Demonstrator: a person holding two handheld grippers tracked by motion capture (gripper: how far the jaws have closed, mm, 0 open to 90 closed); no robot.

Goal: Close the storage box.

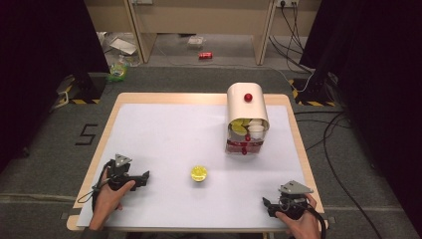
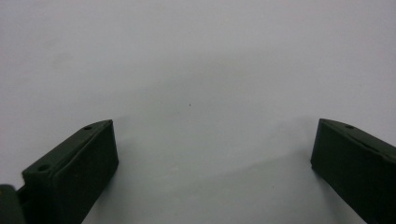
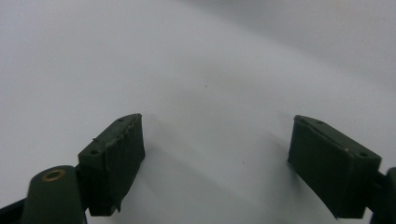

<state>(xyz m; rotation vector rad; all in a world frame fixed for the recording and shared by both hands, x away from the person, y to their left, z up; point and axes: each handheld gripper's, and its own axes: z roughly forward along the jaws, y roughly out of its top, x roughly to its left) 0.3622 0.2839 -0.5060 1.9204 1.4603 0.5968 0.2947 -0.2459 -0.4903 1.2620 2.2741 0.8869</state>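
On the left, a hand holds the left gripper (image 1: 145, 178) low over the white table (image 1: 164, 134). Its two black jaws are wide apart and hold nothing. In the left gripper view, the left gripper (image 2: 212, 154) has just the plain white table (image 2: 196, 70) between its jaws.

Next comes the lemon (image 1: 199, 173). It is a small, round, yellow thing, brighter and paler on top. It sits by itself on the table, near the front, about in the middle between the two grippers. It is well apart from both of them, and nothing touches it.

Farther back and a bit to the right is a bin (image 1: 247, 119). It has a round cream cover with a red knob (image 1: 248, 97) on top. Its front is open. Inside there are yellow pieces and white pieces, piled close together. Below them there is a red band with some little red balls. What each piece is, I cannot tell.

On the right, near the front corner of the table, another hand holds the right gripper (image 1: 266, 204). In the right gripper view, the right gripper (image 3: 215, 149) has its jaws wide apart too, with nothing between them but the white table (image 3: 201, 60).
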